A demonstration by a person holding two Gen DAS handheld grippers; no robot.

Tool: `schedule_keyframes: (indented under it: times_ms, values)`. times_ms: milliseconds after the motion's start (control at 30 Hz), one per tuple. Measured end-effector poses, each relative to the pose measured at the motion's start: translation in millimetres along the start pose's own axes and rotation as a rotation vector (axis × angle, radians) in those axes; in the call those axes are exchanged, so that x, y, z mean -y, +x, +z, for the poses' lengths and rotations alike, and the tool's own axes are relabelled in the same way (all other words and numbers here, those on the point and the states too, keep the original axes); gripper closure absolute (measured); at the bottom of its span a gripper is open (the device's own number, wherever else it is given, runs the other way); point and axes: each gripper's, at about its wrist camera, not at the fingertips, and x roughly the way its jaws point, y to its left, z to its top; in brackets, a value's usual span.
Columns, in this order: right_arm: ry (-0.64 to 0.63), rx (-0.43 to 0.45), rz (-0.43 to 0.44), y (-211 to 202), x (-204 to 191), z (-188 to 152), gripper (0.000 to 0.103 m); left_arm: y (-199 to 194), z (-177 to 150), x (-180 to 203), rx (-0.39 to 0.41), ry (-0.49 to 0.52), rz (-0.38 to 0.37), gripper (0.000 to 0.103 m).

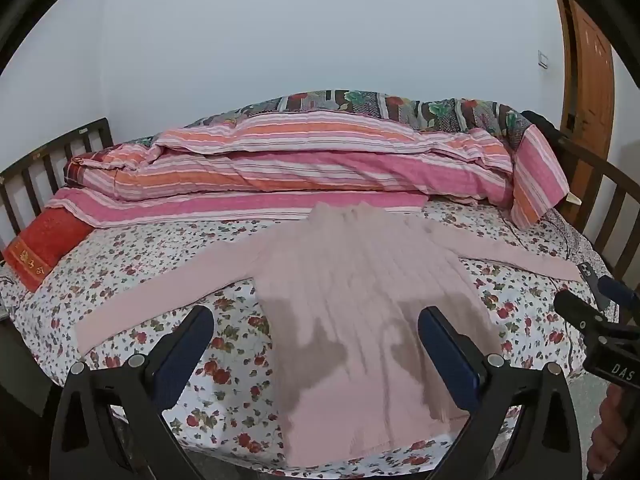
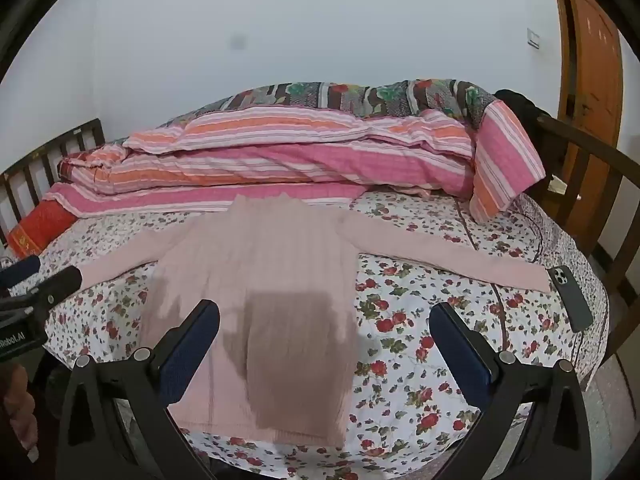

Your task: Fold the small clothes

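The pink sweater lies flat on the flowered bedsheet, with the hem toward me and both sleeves stretched out to the sides. Its knit has vertical ribs, and the shadows of my tools fall on its lower part. My left gripper hangs above the hem with its fingers spread wide, holding nothing. My right gripper is also spread wide and empty, above the sweater's right edge and the sheet beside it.

The right view shows the whole dark phone lying at the end of the right sleeve; in the left view my right gripper covers most of it. The left view shows the full left sleeve, which the right view cuts at its edge.

Behind the sweater lies a striped quilt, and a red pillow is at the left. My hands appear only as blurred parts at the frame edges.
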Motion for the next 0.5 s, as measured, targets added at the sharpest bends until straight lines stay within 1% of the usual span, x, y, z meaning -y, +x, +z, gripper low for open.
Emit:
schedule_keyframes:
  times_ms: [100, 133, 233, 300, 500]
  values:
    - [-0.004, 0.001, 0.003, -3, 1, -4, 0.0, -2, 3, 7, 0.004, 0.025, 0.028, 0.0]
    - [0.028, -0.007, 0.007, -4, 8, -1, 0.0, 0, 1, 7, 0.002, 0.03, 0.021, 0.0]
    - [0.027, -0.009, 0.003, -3, 7, 0, 0.0, 2, 0, 6, 0.004, 0.012, 0.011, 0.0]
    - [0.036, -0.002, 0.003, -8, 11, 2, 0.0, 1, 2, 1, 0.009, 0.007, 0.009, 0.0]
    - [0.046, -0.004, 0.007, -5, 11, -1, 0.0, -2, 5, -1, 0.012, 0.001, 0.008, 0.0]
